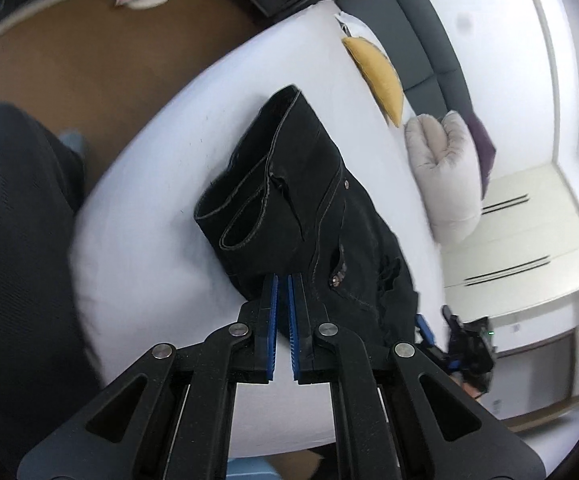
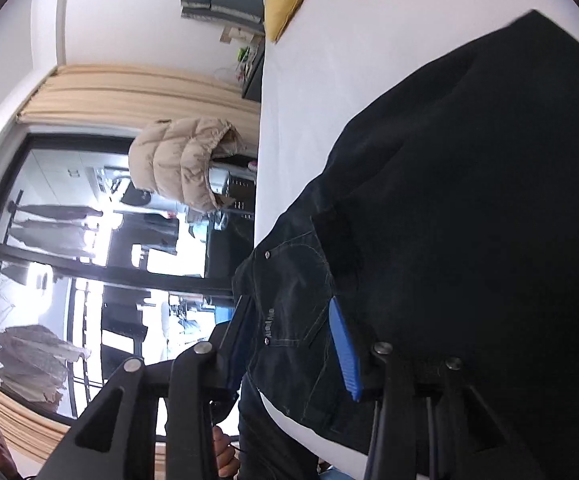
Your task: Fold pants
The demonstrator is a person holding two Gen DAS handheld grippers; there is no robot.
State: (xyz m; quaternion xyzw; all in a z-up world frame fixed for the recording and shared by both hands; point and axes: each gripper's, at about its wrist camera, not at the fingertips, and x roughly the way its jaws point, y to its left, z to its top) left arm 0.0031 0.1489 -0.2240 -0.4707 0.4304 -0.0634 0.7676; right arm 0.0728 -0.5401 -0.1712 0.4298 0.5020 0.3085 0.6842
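Left gripper (image 1: 283,280) nearly closed, apparently empty, lower centre; right gripper (image 2: 289,320) clamping limp, heavy black pants (image 1: 309,216) at waistband; best gripped along seams.

Open white bed (image 1: 149,208) is being left free to the left of the black pants (image 1: 301,208), where a hand-held gripper could be passed. Toward the headboard, the way is being narrowed by a yellow pillow (image 1: 381,80) and a pale puffy jacket (image 1: 441,176) lying near the pants. In the right wrist view, the near bed edge is being covered by the pants (image 2: 469,200), with bare sheet (image 2: 349,60) left beyond them.
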